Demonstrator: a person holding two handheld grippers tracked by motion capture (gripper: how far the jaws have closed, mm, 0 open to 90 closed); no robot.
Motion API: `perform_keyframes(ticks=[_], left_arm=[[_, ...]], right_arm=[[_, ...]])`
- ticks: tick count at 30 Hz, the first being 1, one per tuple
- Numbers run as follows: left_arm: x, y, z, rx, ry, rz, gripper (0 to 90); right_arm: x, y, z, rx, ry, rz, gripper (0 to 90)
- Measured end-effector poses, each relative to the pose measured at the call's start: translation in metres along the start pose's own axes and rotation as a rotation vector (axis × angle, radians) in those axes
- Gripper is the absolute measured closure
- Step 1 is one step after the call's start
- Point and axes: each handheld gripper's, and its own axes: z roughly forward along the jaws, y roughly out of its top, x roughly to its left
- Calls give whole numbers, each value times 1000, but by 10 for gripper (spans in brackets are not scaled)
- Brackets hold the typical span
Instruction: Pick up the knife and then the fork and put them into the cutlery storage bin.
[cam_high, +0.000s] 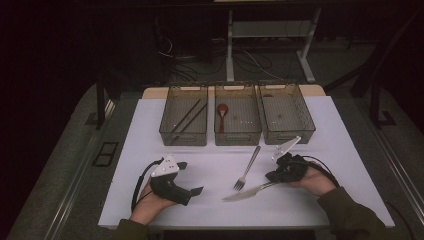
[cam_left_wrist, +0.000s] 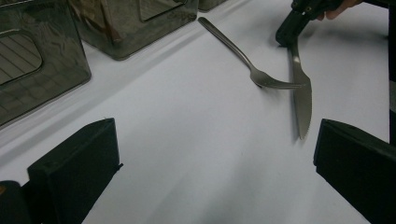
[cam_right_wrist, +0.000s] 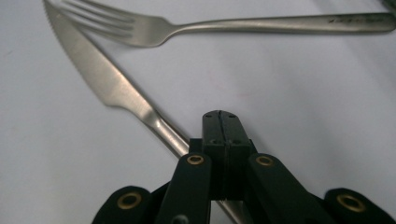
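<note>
My right gripper (cam_right_wrist: 222, 126) has its jaws clenched on the knife (cam_right_wrist: 100, 79) handle, blade low over the bench (cam_high: 210, 170) w/ tip by the fork (cam_high: 246, 170), so it could pivot & knock it; left gripper (cam_high: 192, 192) jaws released, empty.

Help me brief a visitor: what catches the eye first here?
First the knife, near the table's front edge, its handle clamped in the shut jaws of the right gripper, with a fork lying just beside it. Behind them stand three clear bins in a row; the middle one holds a spoon.
</note>
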Motion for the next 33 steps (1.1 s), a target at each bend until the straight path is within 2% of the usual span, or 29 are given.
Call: perform_keyframes(ticks=[16, 21, 26, 29, 33], left_arm=[[0, 0, 0, 2, -4, 3, 0], [-1, 0, 0, 0, -5, 4, 0], [0, 0, -1, -1, -6, 1, 0], [0, 0, -1, -2, -6, 2, 0], [-1, 1, -1, -1, -8, 6, 0]], right_arm=[[21, -23, -12, 10, 29, -47, 891], [21, -24, -12, 15, 30, -53, 891], [20, -21, -21, -16, 34, -54, 889], [21, -20, -28, -35, 34, -51, 825], [24, -17, -31, -25, 42, -61, 725]])
